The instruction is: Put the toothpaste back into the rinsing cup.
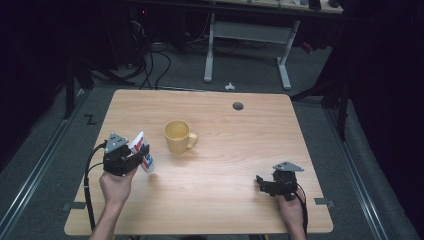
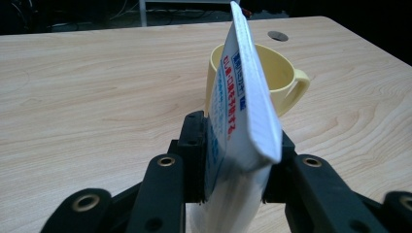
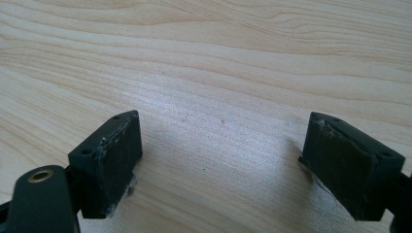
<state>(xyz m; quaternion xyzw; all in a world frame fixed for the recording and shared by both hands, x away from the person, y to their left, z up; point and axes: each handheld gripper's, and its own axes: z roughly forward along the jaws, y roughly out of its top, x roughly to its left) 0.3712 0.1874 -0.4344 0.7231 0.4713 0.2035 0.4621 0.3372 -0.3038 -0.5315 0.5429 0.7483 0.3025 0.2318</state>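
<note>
My left gripper is shut on a white tube with red and blue print, held over the table's left side. In the left gripper view the white tube stands upright between the jaws, crimped end up. Just behind it is a yellow mug with its handle to the right. From above, the yellow mug stands upright near the table's middle, a short way right of the tube. My right gripper rests low at the table's right front, open, and my right gripper has only bare wood between its pads.
The wooden table has a round cable hole near its far edge. Beyond the table, on the dark floor, stand a white desk frame and loose cables.
</note>
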